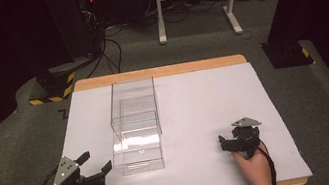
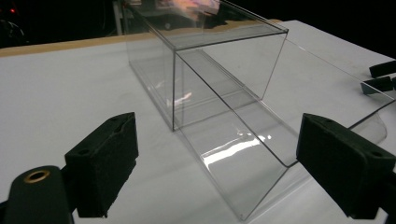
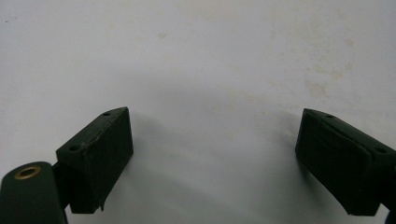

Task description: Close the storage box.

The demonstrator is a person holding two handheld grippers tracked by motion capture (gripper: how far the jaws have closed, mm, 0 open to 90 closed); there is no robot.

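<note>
Clear plastic box (image 1: 136, 127) is sitting untouched on the white table (image 1: 195, 107); left gripper (image 1: 92, 166) and right gripper (image 1: 223, 142) are both gaping empty.

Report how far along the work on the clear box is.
Done: the inner tray of the clear plastic drawer box sits pulled partway out toward the person. In hand: nothing; left gripper and right gripper both have open, empty jaws. Left: whether the tray goes in or out is unclear.

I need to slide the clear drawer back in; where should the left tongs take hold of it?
Grip the clear drawer's near front wall from the person's side; it stands thin and upright, sticking out of the sleeve, and the left tongs are open beside it.
</note>
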